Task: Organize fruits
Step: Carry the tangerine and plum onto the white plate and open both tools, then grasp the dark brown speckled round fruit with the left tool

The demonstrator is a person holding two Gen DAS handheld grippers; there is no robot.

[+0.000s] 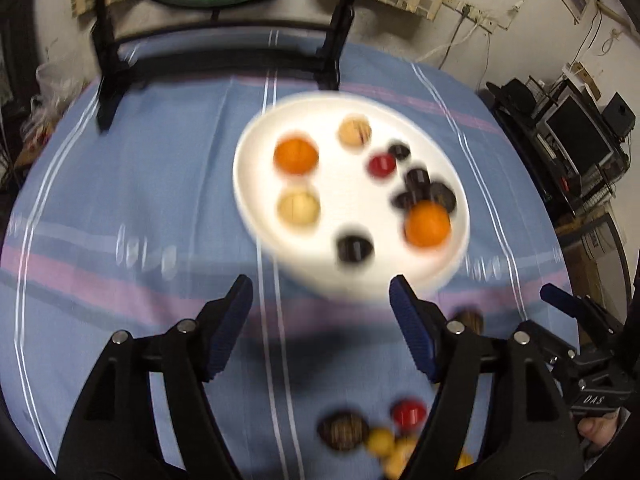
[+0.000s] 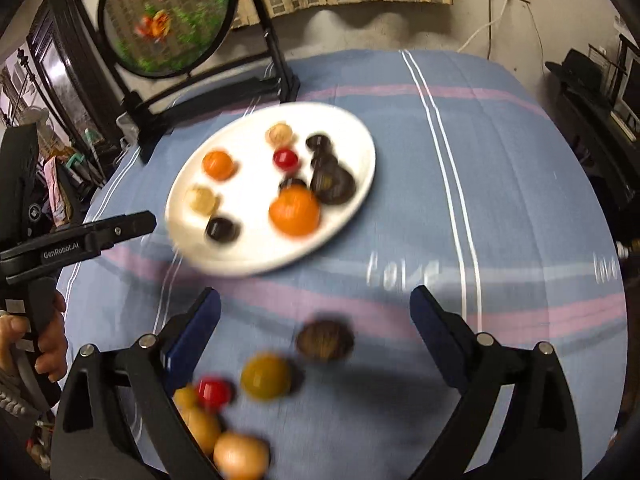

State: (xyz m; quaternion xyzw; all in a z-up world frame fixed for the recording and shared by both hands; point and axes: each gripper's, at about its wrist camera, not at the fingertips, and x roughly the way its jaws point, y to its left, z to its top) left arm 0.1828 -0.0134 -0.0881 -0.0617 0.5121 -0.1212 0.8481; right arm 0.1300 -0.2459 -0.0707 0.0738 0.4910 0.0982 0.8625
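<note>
**Round Fruits, Easy to Roll**

While your two grippers hung over the table, both had their fingers spread apart with nothing between them. Your left gripper (image 1: 320, 320) pointed at the near edge of the plate. Your right gripper (image 2: 316, 320) pointed at the loose fruits on the cloth.

You had a soft blue striped tablecloth (image 2: 500, 200) under everything. It looked a bit wrinkly, so round things could roll on it.

You had a big white plate (image 2: 240, 256) in the middle. It looked hard and smooth, and probably breakable. Most fruits already sat on it: two orange balls, two pale ones, a red one and some dark ones.

You still had a few fruits off the plate, close to you. The dark brown fruit (image 2: 325, 340) looked ridged, so it would likely grip well. The yellow ball (image 2: 266, 376) looked smooth and shiny, so it could slip. The small red fruit (image 2: 214, 391) was glossy too, and tiny. Some tan, egg-shaped ones (image 2: 240, 456) lay at the very bottom.

They all looked light and firm. You would do best to pinch each one across its widest middle, gently.
</note>
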